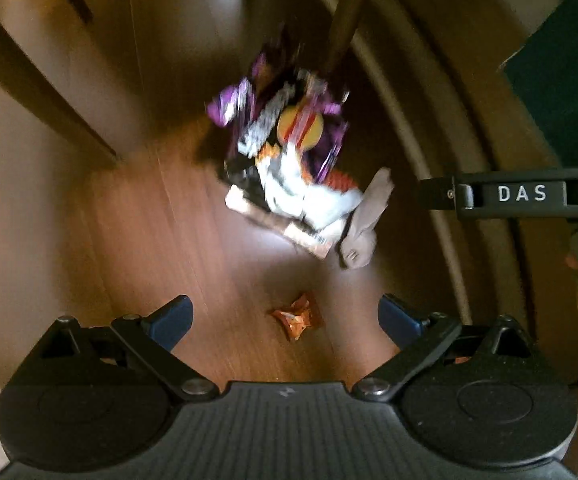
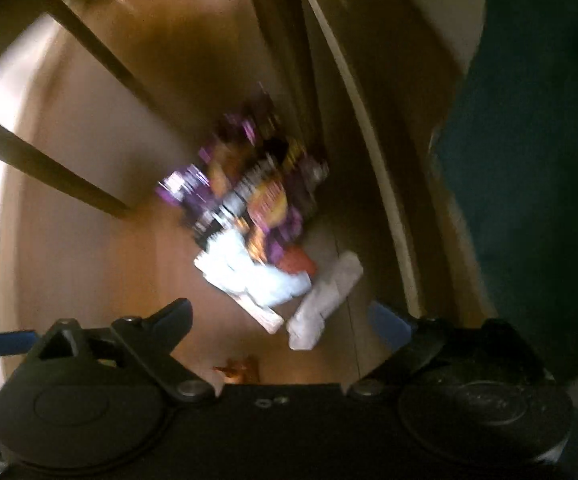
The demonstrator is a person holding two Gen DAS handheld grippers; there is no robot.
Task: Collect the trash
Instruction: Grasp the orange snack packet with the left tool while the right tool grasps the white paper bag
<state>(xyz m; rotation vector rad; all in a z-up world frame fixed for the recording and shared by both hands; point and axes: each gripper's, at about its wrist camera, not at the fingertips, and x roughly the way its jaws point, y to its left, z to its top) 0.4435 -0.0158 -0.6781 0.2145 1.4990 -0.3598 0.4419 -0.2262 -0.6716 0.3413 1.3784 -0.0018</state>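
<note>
Both your grippers — left (image 1: 285, 316), right (image 2: 281, 320) — hang released above the floor (image 1: 89, 240), ready for the near orange wrapper (image 1: 298, 316) — pile (image 1: 285, 152) farther.

Floor (image 1: 89, 240): smooth wood laminate, satin sheen. Snack wrappers (image 1: 285, 128): glossy printed foil. Orange wrapper (image 1: 298, 316): crinkled, shiny. Sock (image 1: 363, 224): matt grey cloth.

The left gripper (image 1: 285, 316) is pointing straight down, jaws spread wide with nothing between them. The right gripper (image 2: 281, 318) is tilting steeply down beside it, jaws likewise gaping, empty.
</note>
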